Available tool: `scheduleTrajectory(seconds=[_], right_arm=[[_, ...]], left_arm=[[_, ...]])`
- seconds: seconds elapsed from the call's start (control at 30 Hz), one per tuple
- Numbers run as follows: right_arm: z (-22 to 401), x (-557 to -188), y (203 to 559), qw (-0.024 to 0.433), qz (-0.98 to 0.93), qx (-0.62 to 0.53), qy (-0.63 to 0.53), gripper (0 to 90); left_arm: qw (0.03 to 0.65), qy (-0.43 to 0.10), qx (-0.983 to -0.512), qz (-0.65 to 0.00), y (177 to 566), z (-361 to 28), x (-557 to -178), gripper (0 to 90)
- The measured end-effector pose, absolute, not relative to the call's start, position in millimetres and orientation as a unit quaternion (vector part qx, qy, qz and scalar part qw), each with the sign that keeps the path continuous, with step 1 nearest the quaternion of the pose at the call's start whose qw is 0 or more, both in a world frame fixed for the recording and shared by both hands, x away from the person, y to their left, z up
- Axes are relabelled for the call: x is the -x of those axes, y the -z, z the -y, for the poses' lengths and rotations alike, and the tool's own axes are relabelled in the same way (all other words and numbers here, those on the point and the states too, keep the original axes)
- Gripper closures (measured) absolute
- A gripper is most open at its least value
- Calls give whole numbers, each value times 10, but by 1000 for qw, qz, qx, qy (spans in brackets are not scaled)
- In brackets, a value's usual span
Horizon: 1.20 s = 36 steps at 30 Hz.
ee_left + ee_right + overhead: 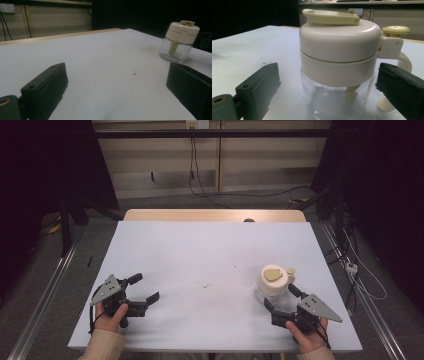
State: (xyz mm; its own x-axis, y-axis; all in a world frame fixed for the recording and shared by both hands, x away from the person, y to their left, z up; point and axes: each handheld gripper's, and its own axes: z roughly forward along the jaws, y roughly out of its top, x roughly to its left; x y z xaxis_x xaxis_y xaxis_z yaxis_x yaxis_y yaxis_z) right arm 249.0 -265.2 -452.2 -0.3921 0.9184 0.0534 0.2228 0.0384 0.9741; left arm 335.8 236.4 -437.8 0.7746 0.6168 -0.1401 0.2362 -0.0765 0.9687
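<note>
A small clear glass jar [272, 285] with a cream lid and a yellow-green flip tab stands at the right of the white table [210, 255]. My right gripper [281, 299] is open, its jaws to either side of the jar [337, 75] without touching it. My left gripper [145, 287] is open at the table's left front with nothing between its jaws. In the left gripper view the jar [178, 42] stands far off at the upper right.
A few dark specks [206, 284] mark the table's middle. A wooden strip [215, 215] runs along the far edge. Cables [365, 280] lie on the floor to the right, and metal rails [45, 295] run beside the table.
</note>
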Motion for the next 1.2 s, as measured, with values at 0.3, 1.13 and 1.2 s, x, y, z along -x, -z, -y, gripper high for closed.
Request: scheduleTrajectory(seconds=[0.3,1.13,1.2], right_arm=[[2643,-2503,4528,321,-645,-448,-529,43],[2656,-2550,4548,322,-650,-457,-515,42],[2652,-2559,4546,324,-649,-458,-514,43]], left_arm=[[608,-159,-720,-295,4377,-2366,-3353,32],[604,-160,-723,-293,4380,-2342,-3358,34],[604,-160,-724,-293,4381,-2343,-3358,34]])
